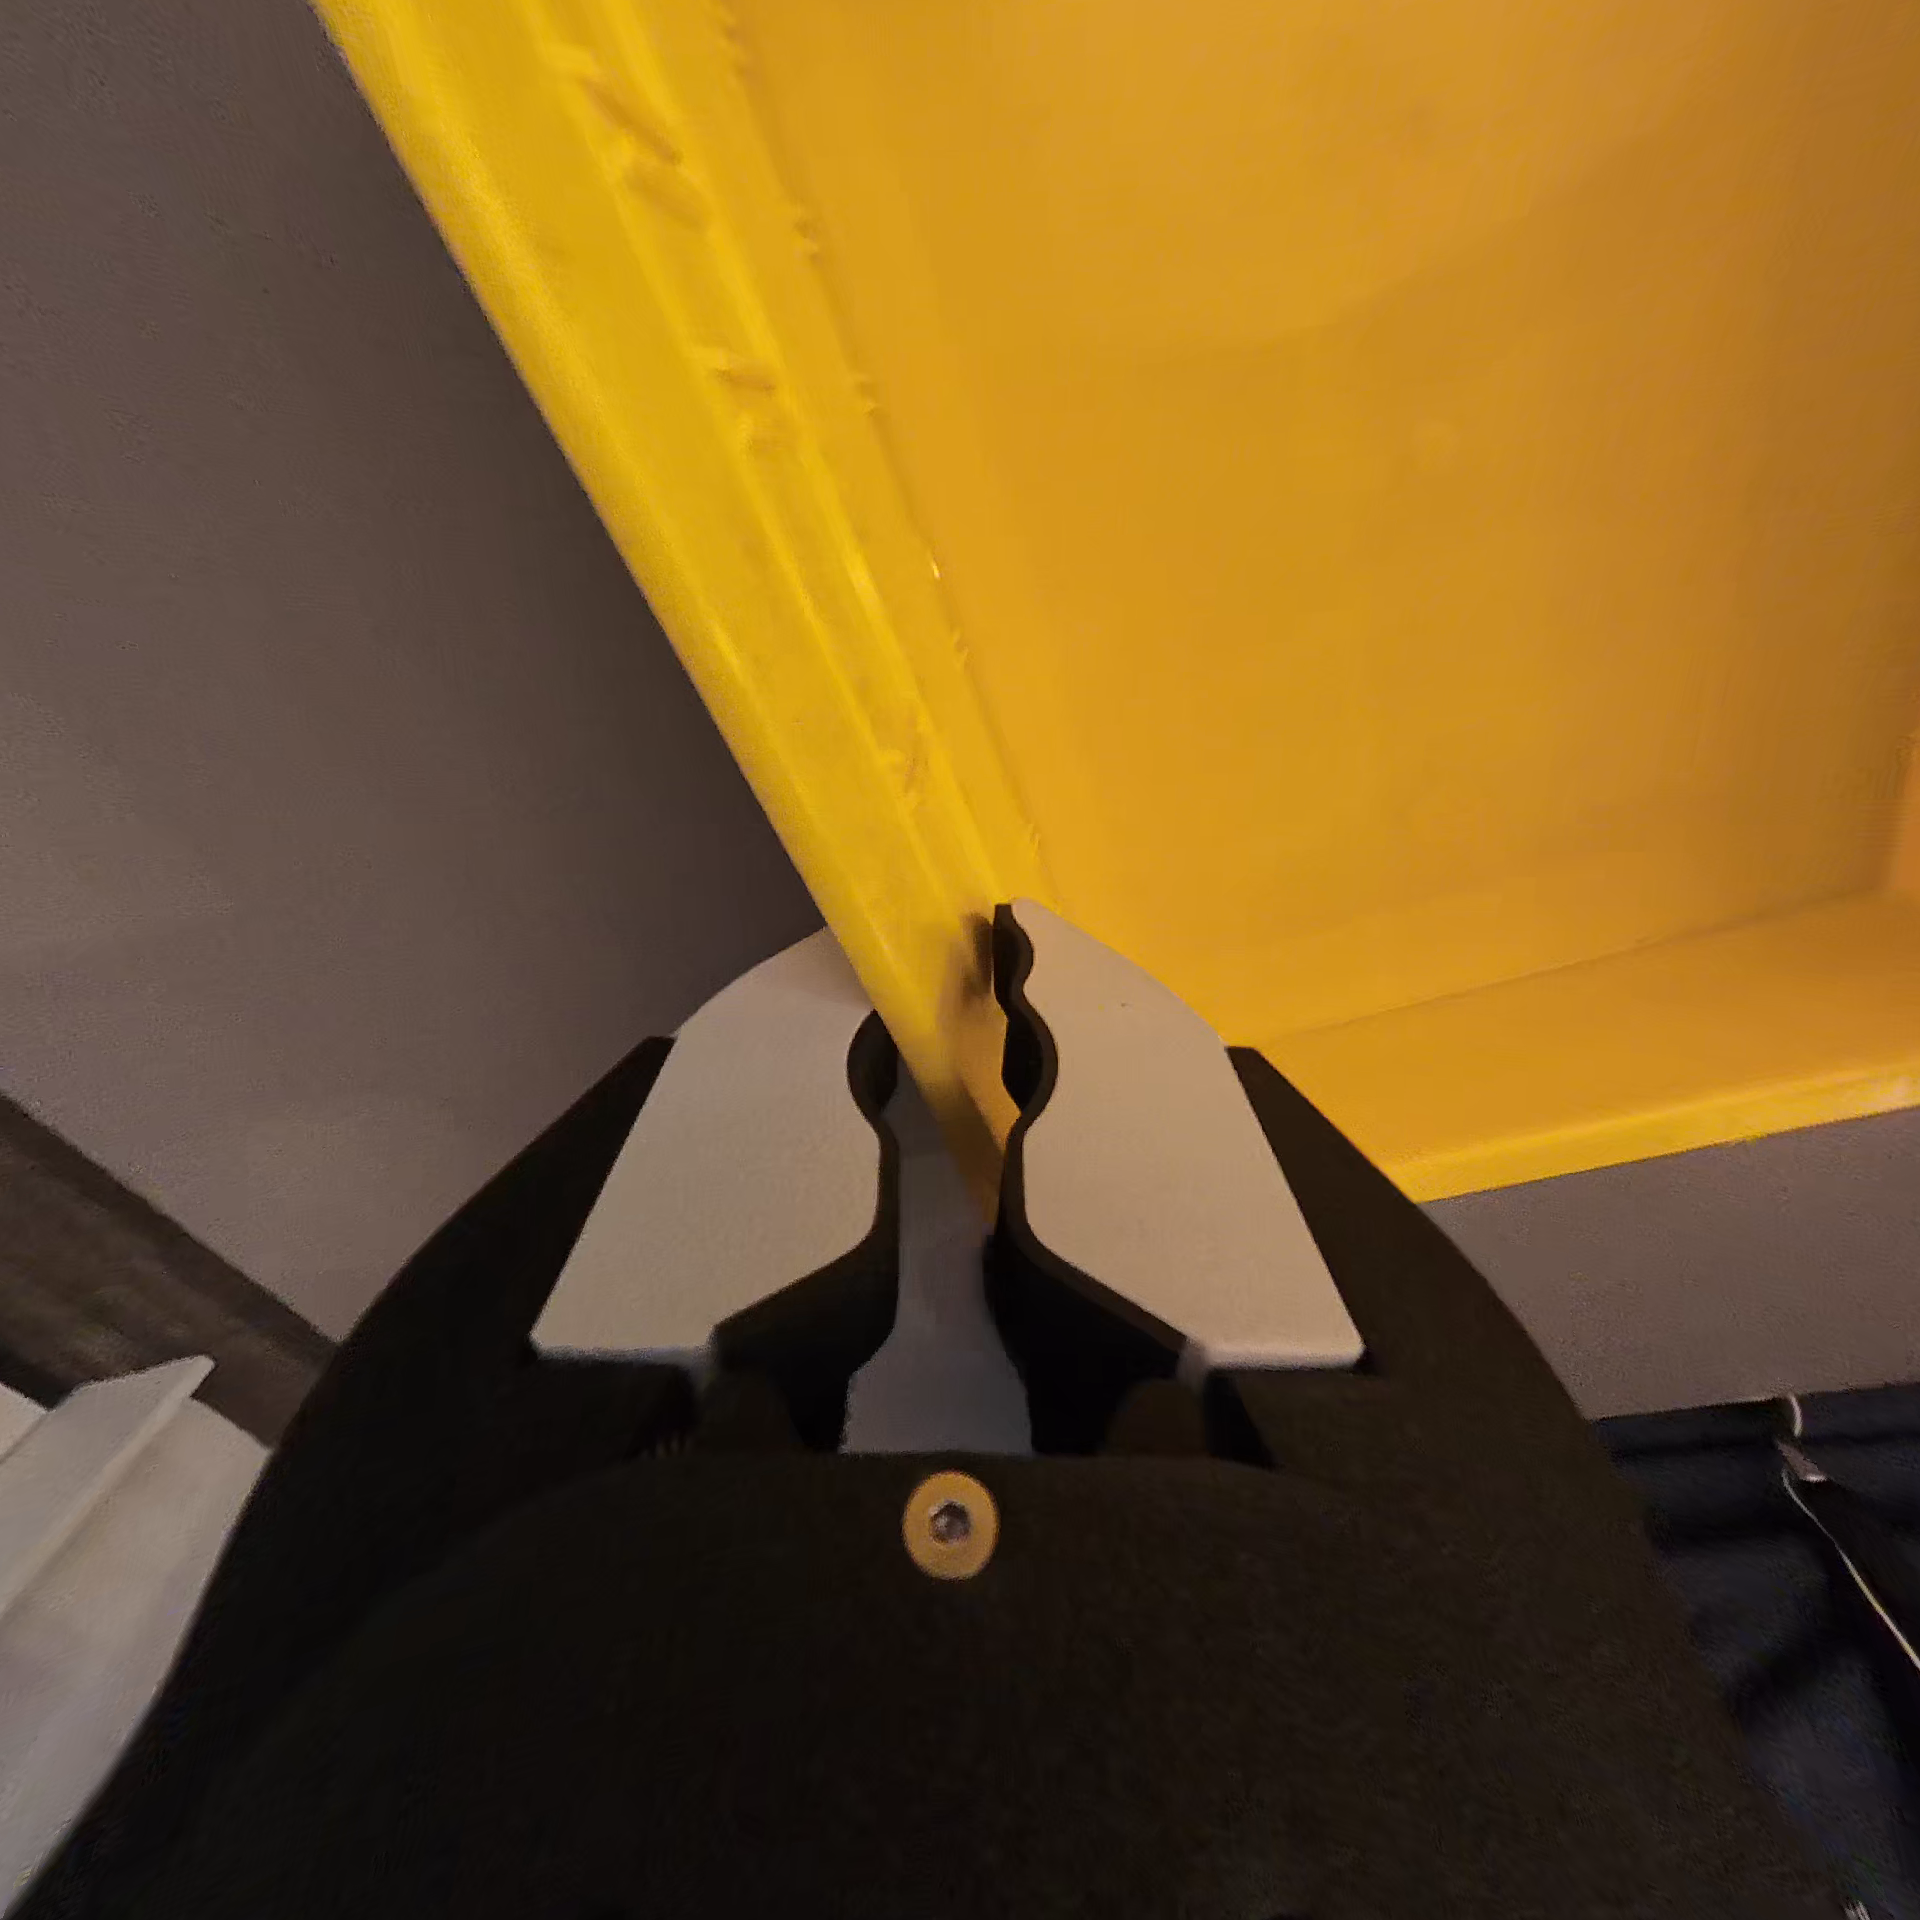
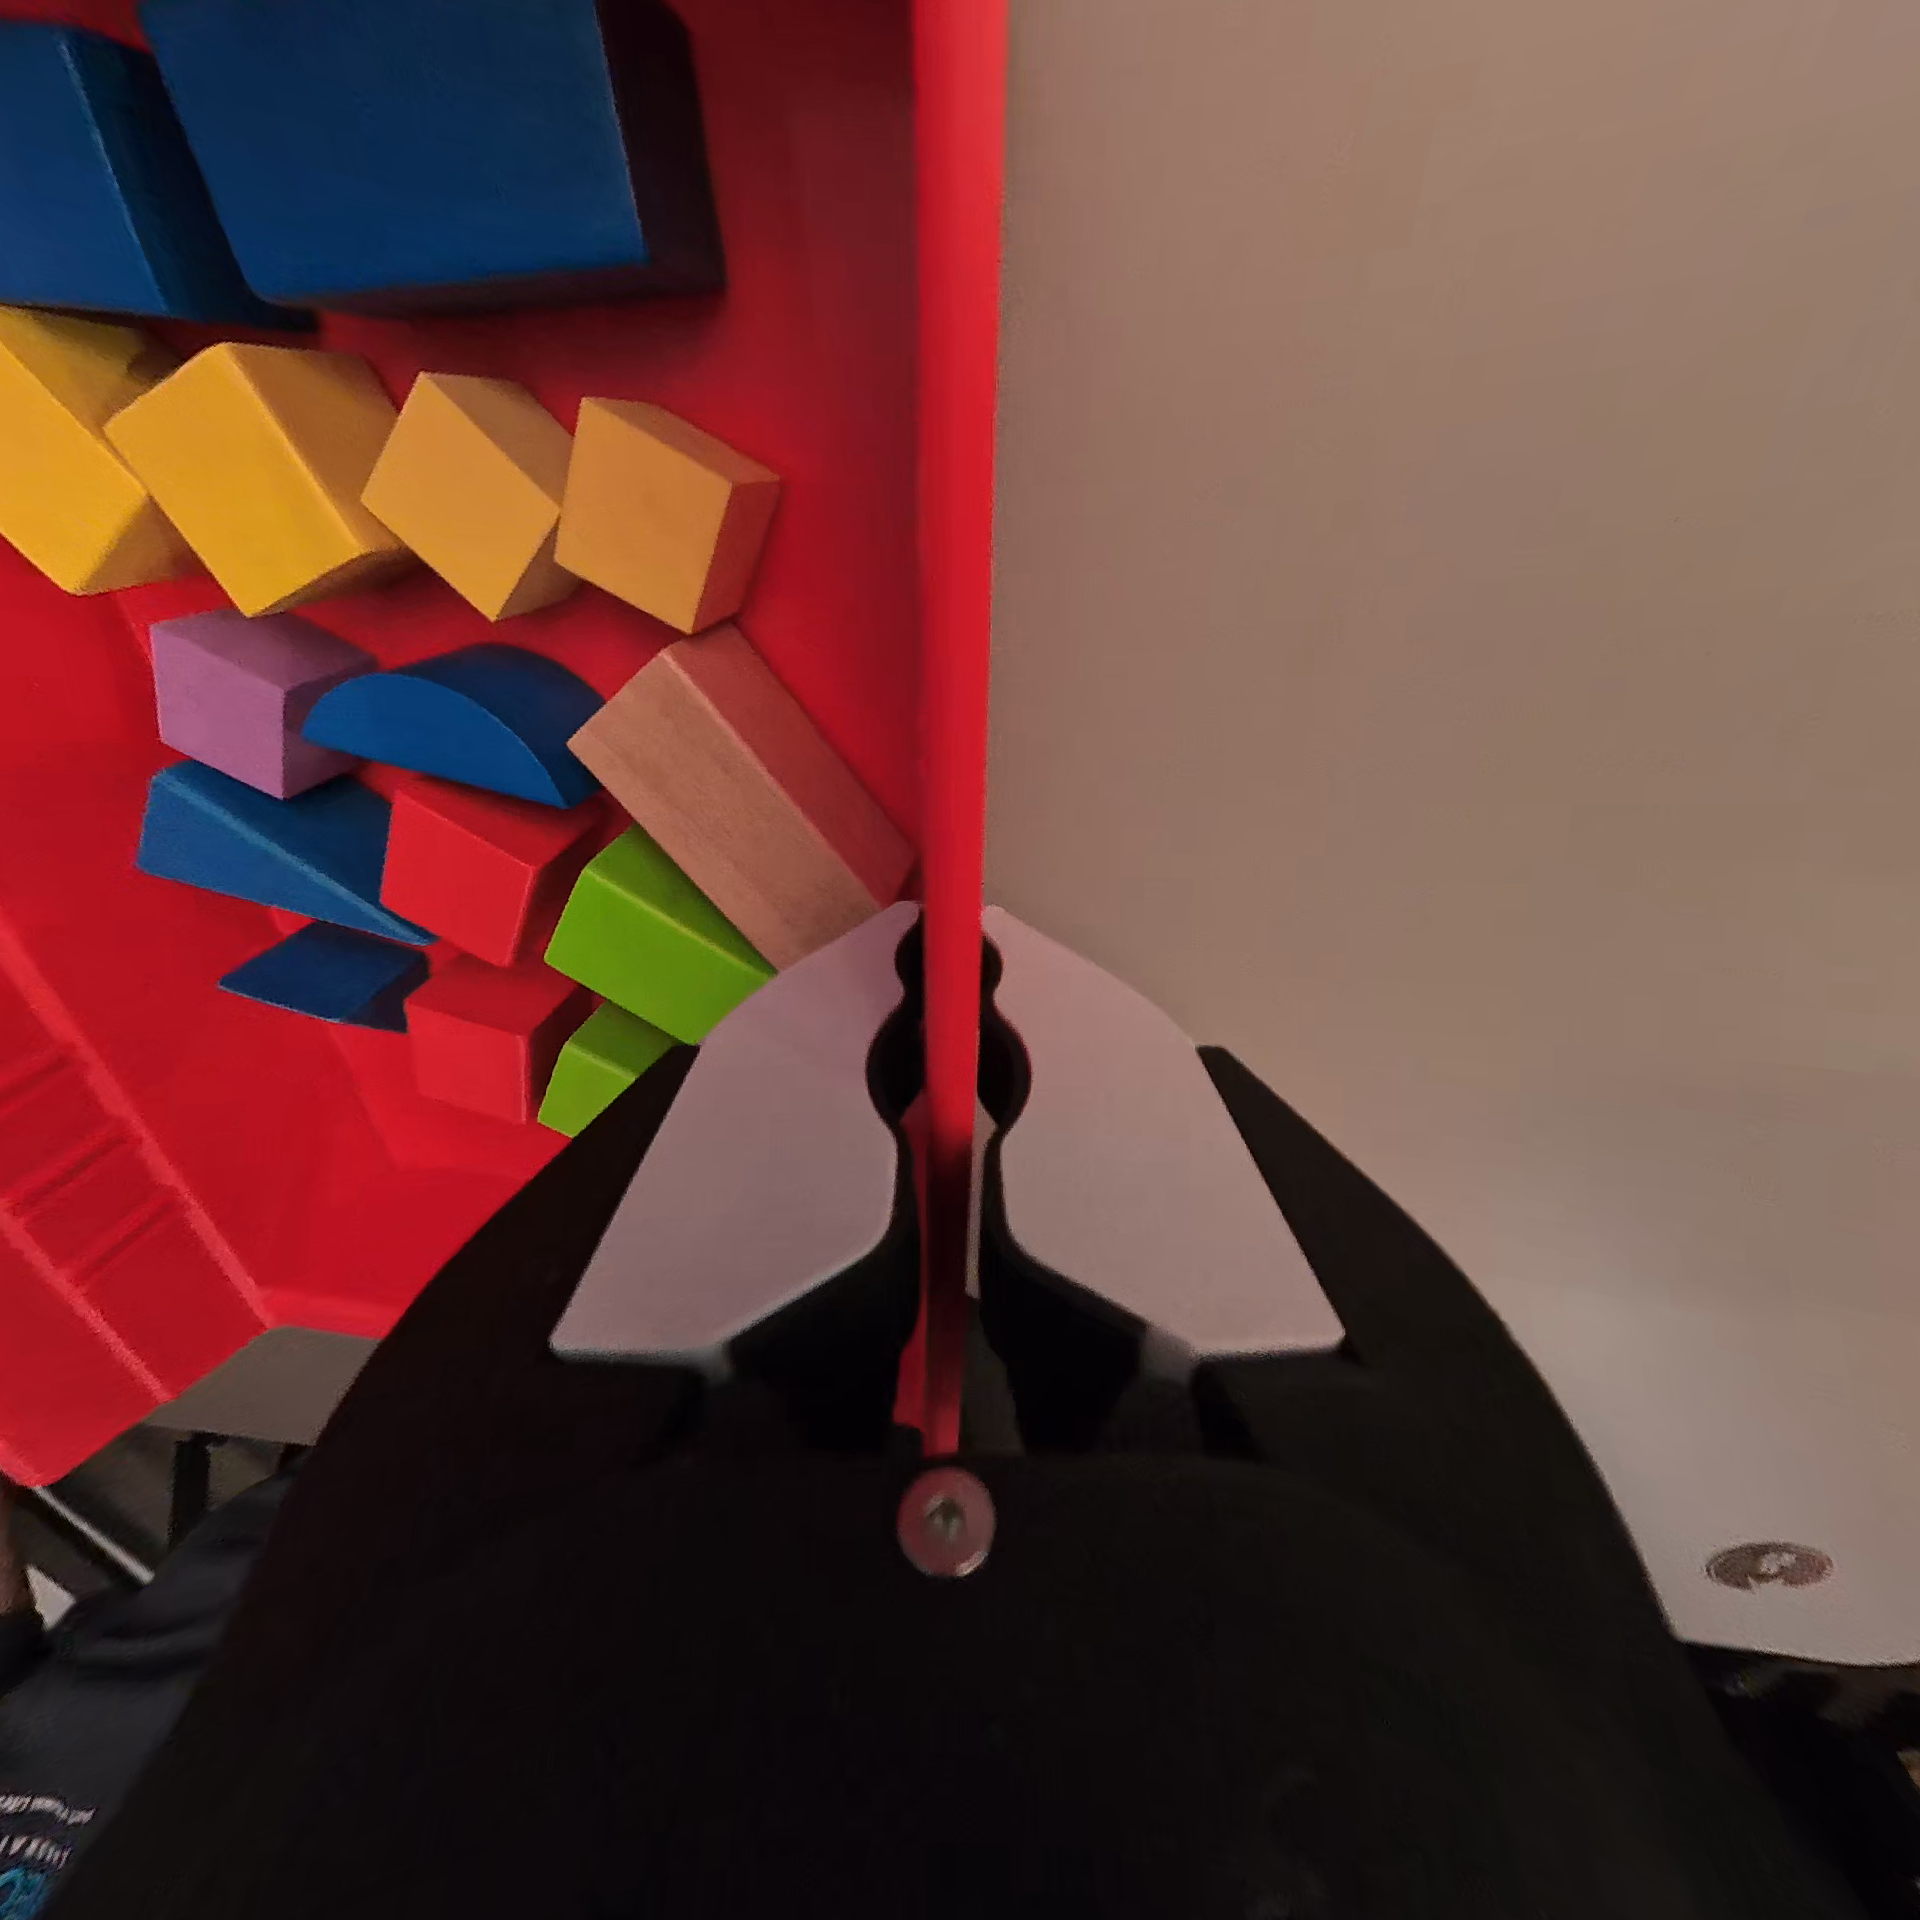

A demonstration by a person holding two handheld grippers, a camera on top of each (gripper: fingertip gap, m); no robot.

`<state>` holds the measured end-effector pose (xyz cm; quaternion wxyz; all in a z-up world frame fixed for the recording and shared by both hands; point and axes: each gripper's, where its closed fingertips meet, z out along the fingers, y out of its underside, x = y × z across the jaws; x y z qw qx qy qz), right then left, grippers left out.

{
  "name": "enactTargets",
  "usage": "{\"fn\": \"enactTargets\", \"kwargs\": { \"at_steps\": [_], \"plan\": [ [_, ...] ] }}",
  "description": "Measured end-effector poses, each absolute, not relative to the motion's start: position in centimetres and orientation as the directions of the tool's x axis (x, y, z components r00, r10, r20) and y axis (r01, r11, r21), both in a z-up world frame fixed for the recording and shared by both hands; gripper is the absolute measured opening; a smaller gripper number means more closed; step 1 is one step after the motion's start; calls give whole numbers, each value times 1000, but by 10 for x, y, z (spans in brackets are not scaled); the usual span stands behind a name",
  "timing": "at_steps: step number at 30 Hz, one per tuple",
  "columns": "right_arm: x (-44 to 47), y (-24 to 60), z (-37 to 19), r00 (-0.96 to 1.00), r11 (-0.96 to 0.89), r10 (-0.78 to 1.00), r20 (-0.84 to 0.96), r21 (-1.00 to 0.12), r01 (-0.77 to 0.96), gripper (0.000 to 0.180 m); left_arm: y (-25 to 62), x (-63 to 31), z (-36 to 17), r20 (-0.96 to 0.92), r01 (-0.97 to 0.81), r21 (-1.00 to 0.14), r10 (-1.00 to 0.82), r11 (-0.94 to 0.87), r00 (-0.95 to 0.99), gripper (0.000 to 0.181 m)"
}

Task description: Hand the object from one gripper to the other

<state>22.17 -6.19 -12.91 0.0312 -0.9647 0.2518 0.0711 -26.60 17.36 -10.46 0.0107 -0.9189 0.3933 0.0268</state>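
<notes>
Grey worktop [image 1: 312, 623] fills the left side of the left wrist view, with a dark strip and a pale ledge at the lower left corner. On it lies a yellow tray [image 1: 1351, 520], its raised rim running from the top down to the middle. The left tongs [image 1: 961, 1023] are closed on that rim: one pale finger sits outside the tray, the other inside, and the rim is pinched between the dark pads. The tray's visible inside holds nothing. Dark cloth shows at the lower right.

Pale worktop [image 2: 1455, 623] takes up the right half of the right wrist view, with a small round mark near its lower right edge. To the left lies a red tray [image 2: 831, 312], its side wall running straight up the middle. The right tongs [image 2: 951, 1013] are closed on this wall, one finger inside the tray and one outside. Inside the tray are wooden blocks: large blue blocks [image 2: 395, 145] at the top, a row of yellow blocks [image 2: 468, 488], a purple block [image 2: 244, 696], a blue half-round [image 2: 468, 722], a plain wood block [image 2: 738, 800] against the wall, green blocks [image 2: 649, 935] touching the inner finger, red blocks [image 2: 468, 862] and blue wedges [image 2: 265, 842].
</notes>
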Motion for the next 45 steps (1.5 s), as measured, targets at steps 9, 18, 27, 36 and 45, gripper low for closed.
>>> {"fn": "enactTargets", "kwargs": {
  "at_steps": [9, 18, 27, 36, 45],
  "plan": [
    [191, -23, -129, 912, -911, -393, -115, -87, -404, 7, 151, -241, -107, -92, -765, 31, -764, -643, 638, 20],
    [189, -22, -118, 939, -934, -335, -76, -104, -341, 11, 142, -232, -99, -39, -791, -1, -790, -612, 611, 25],
    [120, 20, 9, 990, -771, -106, 92, -637, -23, 13, 162, -227, -2, -87, -709, -457, -766, -537, 636, 32],
    [-47, 78, -30, 957, -843, 253, -141, -517, 147, 18, 143, -233, 48, -140, -680, -613, -792, -402, 594, 36],
    [-24, 97, -59, 993, -959, 45, -107, -282, 13, 14, 124, -221, 46, -159, -736, -590, -845, -333, 510, 38]
  ]
}}
